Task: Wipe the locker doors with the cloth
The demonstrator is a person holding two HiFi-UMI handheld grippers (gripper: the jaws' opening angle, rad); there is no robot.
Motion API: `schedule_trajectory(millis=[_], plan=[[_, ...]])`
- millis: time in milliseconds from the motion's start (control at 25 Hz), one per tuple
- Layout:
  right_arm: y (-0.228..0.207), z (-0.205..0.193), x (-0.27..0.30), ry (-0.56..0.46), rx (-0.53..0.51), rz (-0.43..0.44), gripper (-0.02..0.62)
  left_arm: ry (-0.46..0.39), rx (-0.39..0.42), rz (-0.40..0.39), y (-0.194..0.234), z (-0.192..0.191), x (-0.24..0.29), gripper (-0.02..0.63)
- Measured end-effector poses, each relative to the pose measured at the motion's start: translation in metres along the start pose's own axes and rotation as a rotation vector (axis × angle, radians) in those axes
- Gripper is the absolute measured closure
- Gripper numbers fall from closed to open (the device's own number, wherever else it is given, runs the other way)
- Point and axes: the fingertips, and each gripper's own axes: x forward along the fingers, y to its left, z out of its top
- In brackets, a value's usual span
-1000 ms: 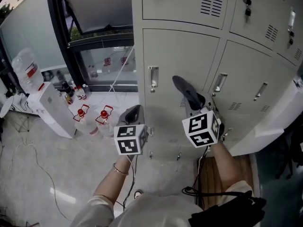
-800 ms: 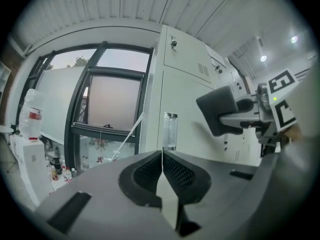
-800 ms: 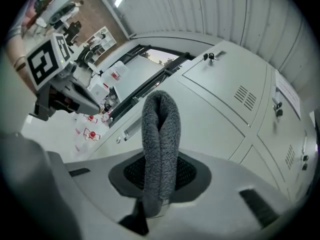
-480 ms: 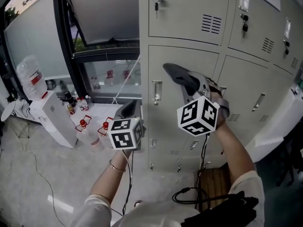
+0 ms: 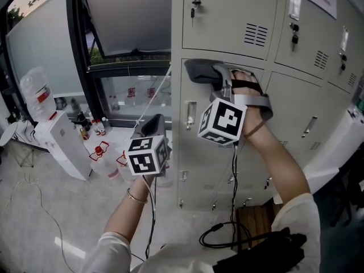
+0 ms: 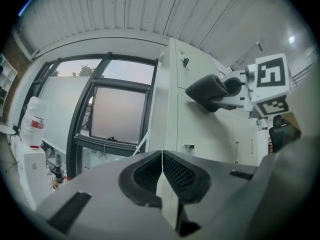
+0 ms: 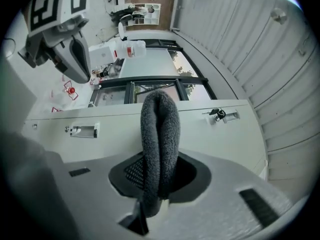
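The grey cloth (image 5: 199,71) is folded and pinched in my right gripper (image 5: 218,76), which is shut on it. It presses against the top left corner of a beige locker door (image 5: 216,169), just under the seam with the upper door (image 5: 227,13). In the right gripper view the cloth (image 7: 160,139) sticks up out of the right gripper (image 7: 159,180) in front of the door (image 7: 210,139). My left gripper (image 5: 149,128) hangs lower left, away from the lockers, shut and holding nothing; its jaws meet in the left gripper view (image 6: 162,176).
A door handle (image 5: 191,115) sits below the cloth and a keyed lock (image 5: 196,5) above it. A dark window frame (image 5: 79,56) stands left of the lockers. A water dispenser (image 5: 61,141) and red-capped jugs (image 5: 101,151) stand on the floor at left. An open locker door (image 5: 335,147) juts out at right.
My right gripper has carried the cloth up and to the left along the locker door, from mid-door to its top corner. The left gripper has barely moved.
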Motion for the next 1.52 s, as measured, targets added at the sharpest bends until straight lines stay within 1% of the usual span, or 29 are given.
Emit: schedule_trajectory(millis=[200,360,560,920,1120,1520], plan=[[0.003,0.0,0.015,0.057,-0.038,-0.044,0.525,0.007,-0.022,0.004,0.005,-0.005,0.0,0.595],[0.009,0.0,0.022,0.078,-0.032,-0.048,0.525,0.018,-0.025,0.006,0.011,-0.011,0.001,0.595],[0.015,0.001,0.023,0.085,-0.031,-0.045,0.525,0.036,-0.025,0.001,0.013,-0.022,0.002,0.596],[0.039,0.003,0.02,0.074,-0.076,-0.039,0.525,0.067,-0.044,-0.007,0.011,-0.043,0.002,0.595],[0.058,0.002,0.019,0.063,-0.062,-0.002,0.525,0.094,-0.05,-0.009,0.01,-0.054,0.0,0.595],[0.09,-0.003,0.013,0.076,-0.056,0.054,0.525,0.138,-0.06,0.001,0.012,-0.076,-0.007,0.595]])
